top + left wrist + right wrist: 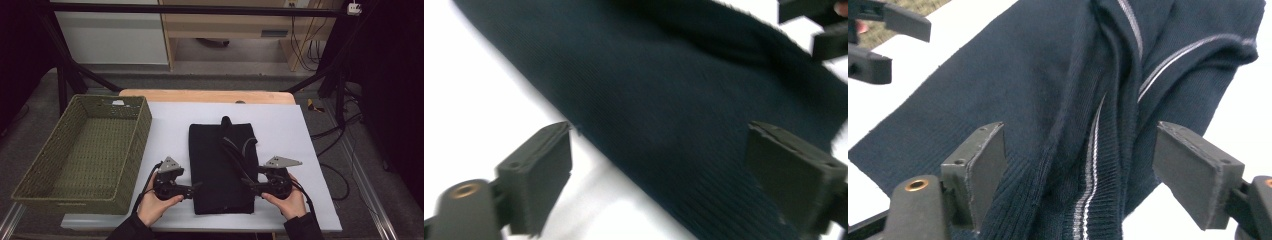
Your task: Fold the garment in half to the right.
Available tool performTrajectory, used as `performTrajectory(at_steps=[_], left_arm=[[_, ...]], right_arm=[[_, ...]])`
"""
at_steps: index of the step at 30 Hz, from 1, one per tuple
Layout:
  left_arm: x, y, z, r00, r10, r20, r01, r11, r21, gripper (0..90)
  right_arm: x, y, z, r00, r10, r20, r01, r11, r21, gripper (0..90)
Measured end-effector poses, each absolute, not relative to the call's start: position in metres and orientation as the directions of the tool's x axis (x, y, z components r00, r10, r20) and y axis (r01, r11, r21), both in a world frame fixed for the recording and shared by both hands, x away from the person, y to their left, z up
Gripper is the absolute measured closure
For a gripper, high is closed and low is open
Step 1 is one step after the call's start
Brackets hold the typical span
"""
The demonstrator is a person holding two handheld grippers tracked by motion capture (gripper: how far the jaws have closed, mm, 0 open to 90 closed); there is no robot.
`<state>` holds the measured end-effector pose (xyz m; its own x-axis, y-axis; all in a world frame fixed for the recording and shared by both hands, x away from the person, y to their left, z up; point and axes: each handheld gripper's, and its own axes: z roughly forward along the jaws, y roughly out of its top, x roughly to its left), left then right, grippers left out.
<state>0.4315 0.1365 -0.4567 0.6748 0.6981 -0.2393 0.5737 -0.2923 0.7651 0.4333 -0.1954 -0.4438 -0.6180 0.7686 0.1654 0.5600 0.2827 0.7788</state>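
A folded dark navy knitted sweater with thin pale stripes [222,167] lies mid-desk on the white sheet [285,125], its long axis running away from the person. The left gripper [196,188] and right gripper [248,186] flank its near end, equally close, fingers wide and gripping nothing. No readable writing. An olive woven basket [85,150] sits to the left.

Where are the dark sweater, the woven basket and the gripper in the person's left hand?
dark sweater [212,165]: high view, plain front panel.
woven basket [137,127]: high view, right side wall.
left gripper [196,187]: high view, between its jaw tips at the sweater's left edge.
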Motion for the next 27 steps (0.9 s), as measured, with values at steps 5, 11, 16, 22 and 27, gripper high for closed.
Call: performTrajectory(at_steps=[5,11,16,22,27], left_arm=[[0.426,0.130,-0.471,0.682,0.681,-0.267,0.607,-0.323,0.726,29.7],[0.424,0.128,-0.480,0.672,0.671,-0.314,0.641,-0.313,0.701,44.3],[0.421,0.127,-0.481,0.666,0.685,-0.296,0.639,-0.319,0.700,54.3],[0.423,0.128,-0.479,0.658,0.685,-0.311,0.658,-0.323,0.680,75.5],[0.426,0.131,-0.475,0.666,0.674,-0.320,0.663,-0.338,0.668,82.3]], right_arm=[[0.436,-0.192,-0.453,-0.622,0.767,0.160,0.589,0.323,0.741,29.8],[0.438,-0.196,-0.462,-0.596,0.775,0.209,0.651,0.315,0.691,43.9],[0.437,-0.199,-0.461,-0.582,0.780,0.230,0.680,0.311,0.664,73.4],[0.431,-0.196,-0.449,-0.574,0.774,0.266,0.694,0.288,0.660,80.1],[0.422,-0.189,-0.435,-0.566,0.768,0.299,0.706,0.265,0.656,79.6]])
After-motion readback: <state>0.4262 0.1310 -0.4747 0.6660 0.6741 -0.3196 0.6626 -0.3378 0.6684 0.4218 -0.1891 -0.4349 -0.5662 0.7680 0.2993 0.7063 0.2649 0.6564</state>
